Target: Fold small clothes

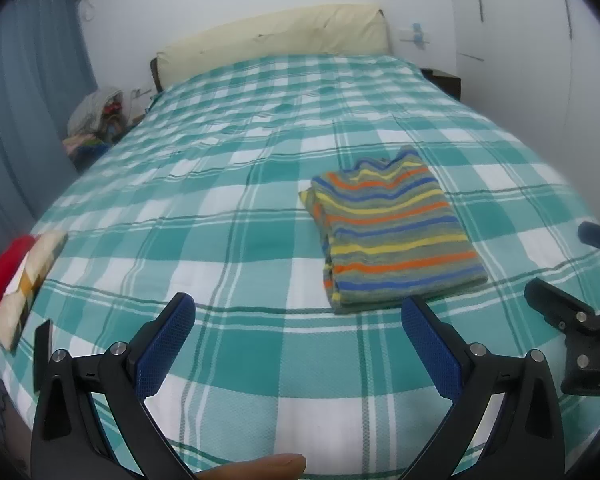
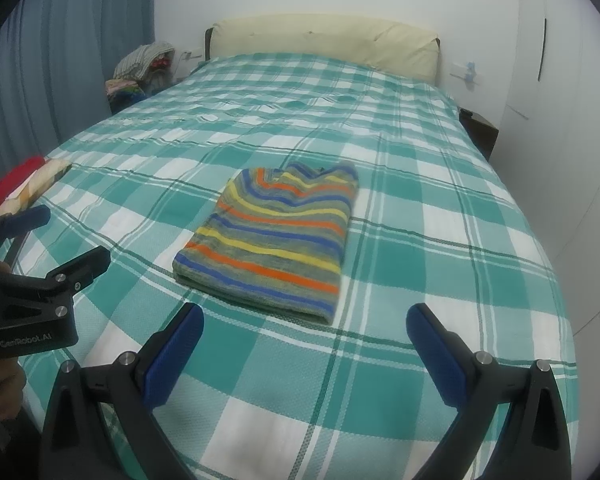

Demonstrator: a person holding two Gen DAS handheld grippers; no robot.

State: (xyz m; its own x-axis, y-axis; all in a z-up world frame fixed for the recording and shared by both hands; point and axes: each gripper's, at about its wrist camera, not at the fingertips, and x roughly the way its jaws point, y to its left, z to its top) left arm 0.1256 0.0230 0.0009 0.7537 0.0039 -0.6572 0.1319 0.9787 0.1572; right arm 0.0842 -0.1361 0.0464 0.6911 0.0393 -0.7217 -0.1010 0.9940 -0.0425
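Striped clothing (image 1: 396, 232), folded into a neat rectangle, lay flat on the bed (image 1: 228, 216) with its green-and-white checked cover, toward the near right part in the left wrist view. Both the left claw (image 1: 298, 320) and the right claw (image 2: 304, 330) hovered just short of its near edge, fingers spread wide and grasping nothing. A second folded pile (image 1: 16, 280), red and patterned, sat well apart at the bed's left edge.

Both wrist fisheyes looked low from the foot of the teal-and-white checked bedspread (image 1: 228, 216) toward the cream headboard (image 2: 324, 46). Both caught the folded rainbow-striped knit garment (image 1: 392, 232) nearby; the left view sat further left.
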